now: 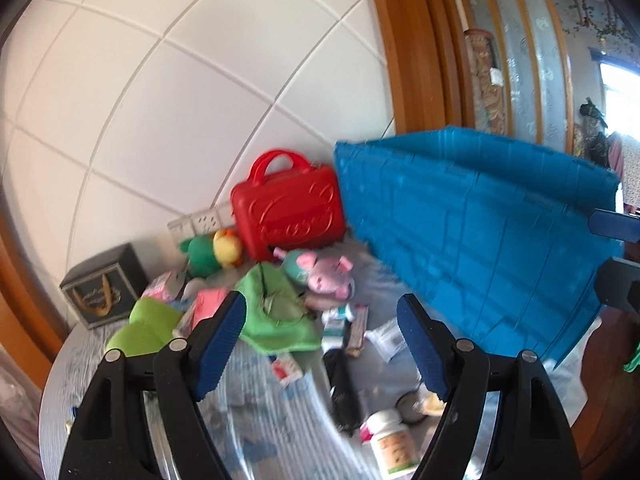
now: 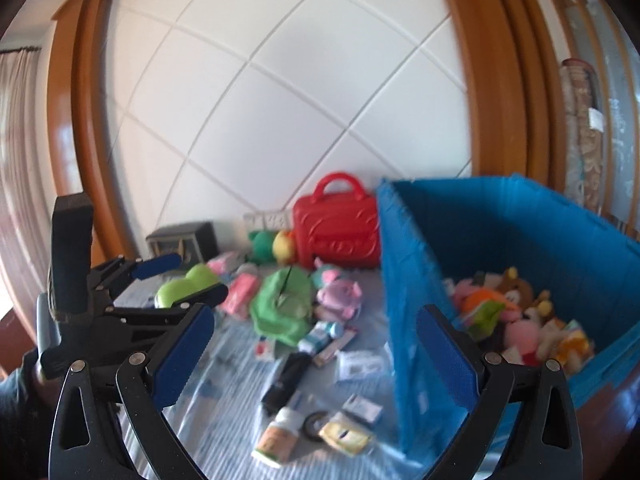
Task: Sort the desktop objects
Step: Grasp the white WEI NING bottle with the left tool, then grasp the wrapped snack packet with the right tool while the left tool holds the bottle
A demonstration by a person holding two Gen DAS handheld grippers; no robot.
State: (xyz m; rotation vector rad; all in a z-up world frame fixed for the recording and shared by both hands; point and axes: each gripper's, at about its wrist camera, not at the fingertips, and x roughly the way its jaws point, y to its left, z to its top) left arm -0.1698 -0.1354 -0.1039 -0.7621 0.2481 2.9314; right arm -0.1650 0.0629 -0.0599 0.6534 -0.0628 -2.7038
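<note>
Both tongs are empty and spread: the left tongs (image 1: 322, 344) stand well apart with nothing between the pads, and the right tongs (image 2: 316, 354) are at their widest, likewise holding nothing. I have them angled down toward the clutter on the worktop (image 2: 224, 412), which carries a striped covering. The blue bin (image 2: 500, 232) stands at the right edge of the pile and already contains several plush toys (image 2: 516, 312). Loose on the worktop are a green cloth (image 1: 276, 312), a pink plush pig (image 1: 328, 274), a white pill bottle (image 1: 394, 444), a black oblong item (image 1: 342, 384), small packets, and a red carry case (image 1: 288, 210) against the wall. As I judge it, the step in hand is the approach to the next pickup. For a clean grasp I would commit each tongs to one item, keep the two well apart to avoid fouling each other, take soft items across their bulk, and take the bottle across its body. No brand or label text is legible; motion blur smears the printing on the bottle, the packets and the dark box (image 1: 102, 288).
</note>
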